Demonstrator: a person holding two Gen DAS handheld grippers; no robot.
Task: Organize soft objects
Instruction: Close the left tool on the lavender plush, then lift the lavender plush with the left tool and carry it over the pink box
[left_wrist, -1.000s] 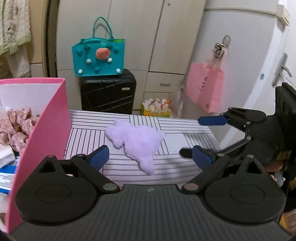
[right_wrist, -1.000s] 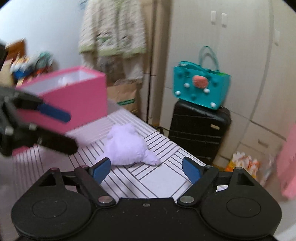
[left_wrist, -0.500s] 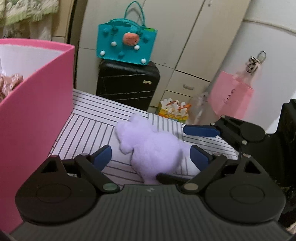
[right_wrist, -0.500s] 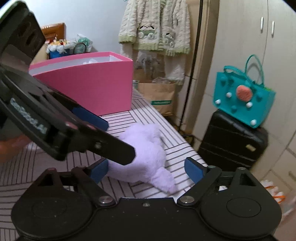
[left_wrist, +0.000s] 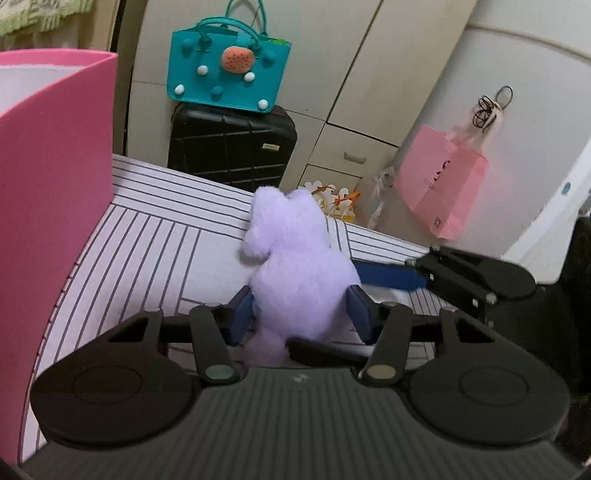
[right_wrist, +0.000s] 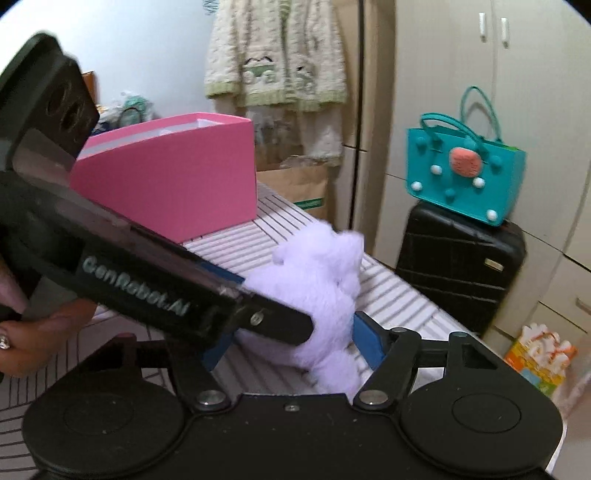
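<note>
A fluffy lilac plush toy stands on the striped table. My left gripper has its blue pads pressed into the toy's lower body from both sides. My right gripper is closed on the same toy from the other side; the left gripper's finger crosses in front of it. The right gripper's blue finger shows against the toy's right side in the left wrist view. A pink box stands on the table to the left, also in the right wrist view.
A black suitcase with a teal bag on top stands behind the table. A pink bag hangs at the right. A knitted cardigan hangs by the cupboard, with a paper bag below.
Both grippers moved in on the plush toy and closed on it from opposite sides. The toy has been raised from lying flat to upright.
</note>
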